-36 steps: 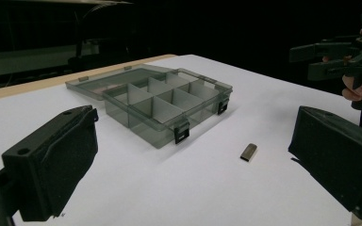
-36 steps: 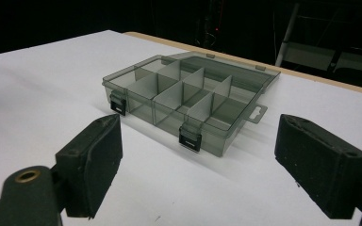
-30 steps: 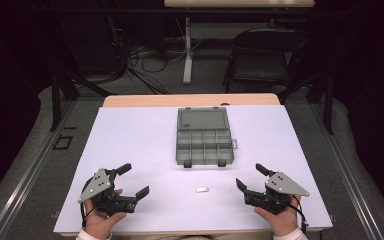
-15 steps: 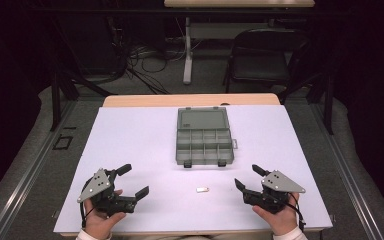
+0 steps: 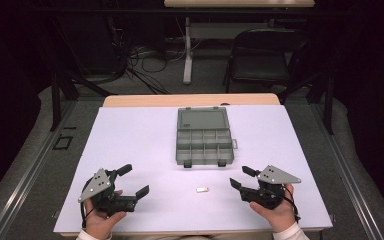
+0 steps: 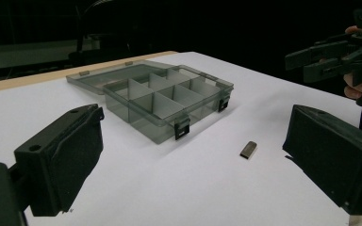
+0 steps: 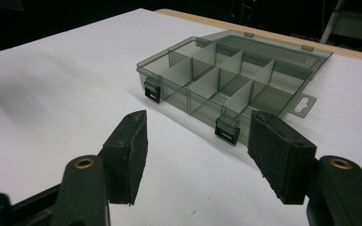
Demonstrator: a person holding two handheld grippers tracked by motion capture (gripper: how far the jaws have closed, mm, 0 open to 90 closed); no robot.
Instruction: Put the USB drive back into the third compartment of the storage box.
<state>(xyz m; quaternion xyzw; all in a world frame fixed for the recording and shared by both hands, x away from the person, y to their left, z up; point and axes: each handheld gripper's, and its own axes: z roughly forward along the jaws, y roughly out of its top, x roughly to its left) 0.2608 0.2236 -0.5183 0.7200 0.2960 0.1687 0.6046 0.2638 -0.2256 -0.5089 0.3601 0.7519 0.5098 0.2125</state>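
both pairs of jaws stand wide apart with nothing between them. left gripper (image 5: 132, 181) rests low over the near left part of the white table (image 5: 130, 135), held in the person's left hand (image 5: 100, 222), its jaws aimed toward the middle. right gripper (image 5: 241, 177) sits at the near right in the right hand (image 5: 275, 215), jaws aimed inward too. a small pale metal piece (image 5: 202, 189) lies flat on the table between the two grippers, nearer the right one and touching neither; in the left gripper view it lies just ahead, between the jaws' line of sight. farther back at the table's centre sits a grey see-through box (image 5: 203, 146) with dividers, its lid (image 5: 203, 119) folded open flat behind it and two dark latches on its near edge. its compartments look empty. beyond the table stands a dark chair (image 5: 262, 60).
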